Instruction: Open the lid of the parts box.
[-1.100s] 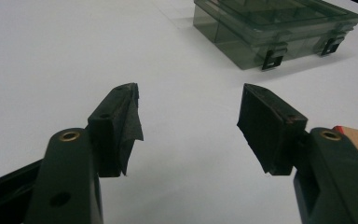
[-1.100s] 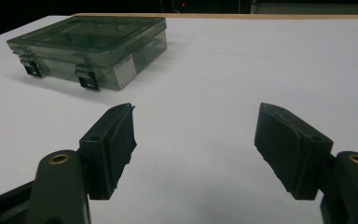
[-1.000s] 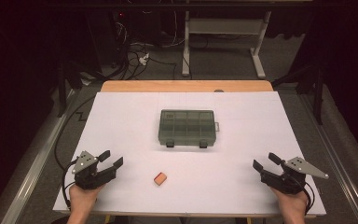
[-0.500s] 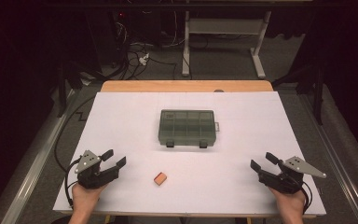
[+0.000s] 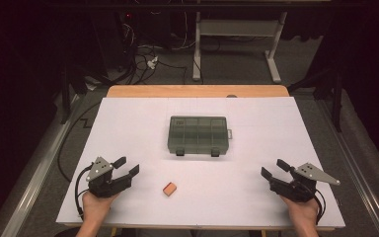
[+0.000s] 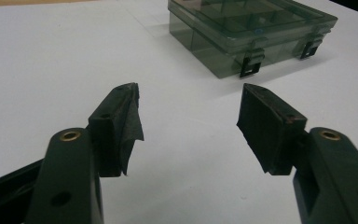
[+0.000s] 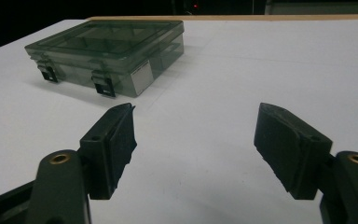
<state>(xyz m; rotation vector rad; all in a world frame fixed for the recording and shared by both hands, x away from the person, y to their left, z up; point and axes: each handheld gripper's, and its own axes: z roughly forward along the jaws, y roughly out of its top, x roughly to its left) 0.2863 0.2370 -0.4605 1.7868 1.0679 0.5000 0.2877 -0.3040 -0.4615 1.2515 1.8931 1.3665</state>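
Note:
A closed dark-green see-through compartment box with two front latches sits mid-table; it also appears as the box and the box in the gripper views. A small orange block lies on the white tabletop in front of it. My left gripper rests near the front left, open and empty, its jaws wide apart in the left gripper view. At the front right my right gripper is open too, with nothing between its fingers.
The white tabletop ends in a wooden strip at the back. Beyond it the dark floor holds cables and a white desk frame.
Both hands have shifted slightly inward along the front edge. The box and the orange block have stayed put.

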